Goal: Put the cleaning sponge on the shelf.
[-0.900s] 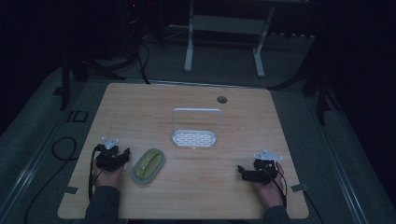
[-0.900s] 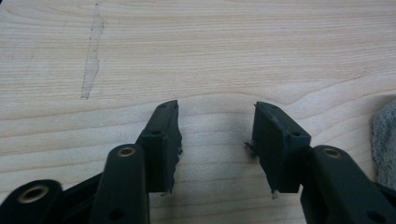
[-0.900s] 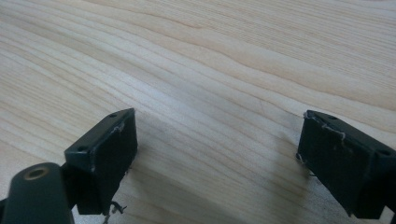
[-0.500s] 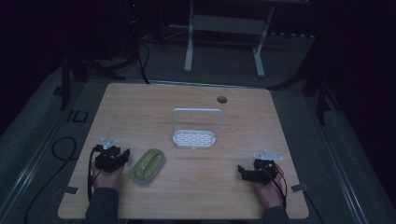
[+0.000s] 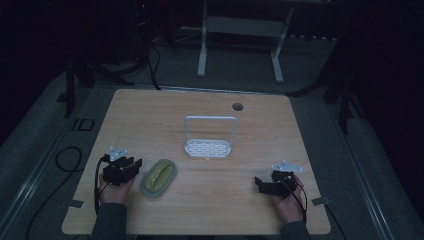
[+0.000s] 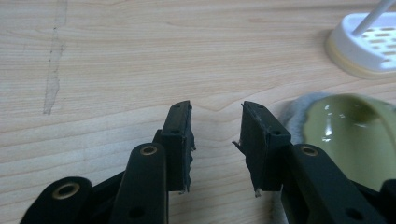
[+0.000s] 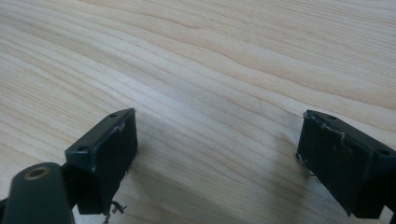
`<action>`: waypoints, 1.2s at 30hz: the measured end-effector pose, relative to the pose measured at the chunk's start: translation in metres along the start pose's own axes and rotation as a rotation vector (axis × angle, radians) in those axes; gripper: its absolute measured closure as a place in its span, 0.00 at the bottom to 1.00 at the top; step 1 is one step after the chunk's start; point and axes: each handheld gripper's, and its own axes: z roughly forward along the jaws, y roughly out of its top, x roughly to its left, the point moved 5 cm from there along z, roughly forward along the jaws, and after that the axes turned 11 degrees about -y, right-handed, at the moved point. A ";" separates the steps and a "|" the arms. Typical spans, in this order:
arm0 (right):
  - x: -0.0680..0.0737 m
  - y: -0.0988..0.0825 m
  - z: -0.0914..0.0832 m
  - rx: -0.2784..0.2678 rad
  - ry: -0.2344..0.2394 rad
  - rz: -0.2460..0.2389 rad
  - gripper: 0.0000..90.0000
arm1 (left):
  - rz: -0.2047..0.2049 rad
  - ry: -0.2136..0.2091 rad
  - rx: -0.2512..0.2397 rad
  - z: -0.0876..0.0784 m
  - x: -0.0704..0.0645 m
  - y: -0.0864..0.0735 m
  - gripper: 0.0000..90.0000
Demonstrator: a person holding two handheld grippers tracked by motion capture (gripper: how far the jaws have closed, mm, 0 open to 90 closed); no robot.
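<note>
An olive-green oval dish (image 5: 158, 176) lies on the wooden table (image 5: 150, 120), front left. My left gripper (image 5: 122, 167) rests just left of it, apart from its rim. In the left gripper view its jaws (image 6: 215, 112) stand open over bare wood, with the green dish (image 6: 355, 135) beside the right-hand jaw. A white perforated rack with a tall hoop handle (image 5: 208, 140) stands at the table's middle, and its white rack base (image 6: 369, 42) is seen far right. My right gripper (image 5: 265, 185) lies front right, open wide (image 7: 217, 126), nothing between the jaws.
A round cable hole (image 5: 237, 106) sits near the table's far edge. Cables trail off the left side onto the grey floor (image 5: 60, 160). A white stand frame (image 5: 240, 30) is beyond the table. Bare wood lies between the dish and the right gripper.
</note>
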 end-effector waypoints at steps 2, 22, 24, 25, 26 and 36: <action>0.000 0.000 0.000 0.000 0.000 0.000 0.13 | -0.001 -0.003 -0.003 -0.001 -0.001 0.000 0.71; 0.000 0.000 0.000 -0.001 -0.002 0.001 0.13 | 0.059 -0.111 -0.020 -0.023 -0.032 0.012 0.69; 0.000 0.000 0.000 0.000 -0.002 0.002 0.13 | 0.062 -0.113 -0.021 -0.024 -0.034 0.013 0.70; 0.000 0.000 0.000 0.000 -0.002 0.002 0.13 | 0.072 -0.117 -0.020 -0.026 -0.037 0.014 0.70; 0.000 0.000 0.000 0.000 -0.003 0.001 0.13 | 0.081 -0.118 -0.018 -0.027 -0.039 0.014 0.71; 0.000 0.000 0.000 0.000 -0.003 0.002 0.13 | 0.133 -0.172 0.018 -0.026 -0.055 0.012 0.87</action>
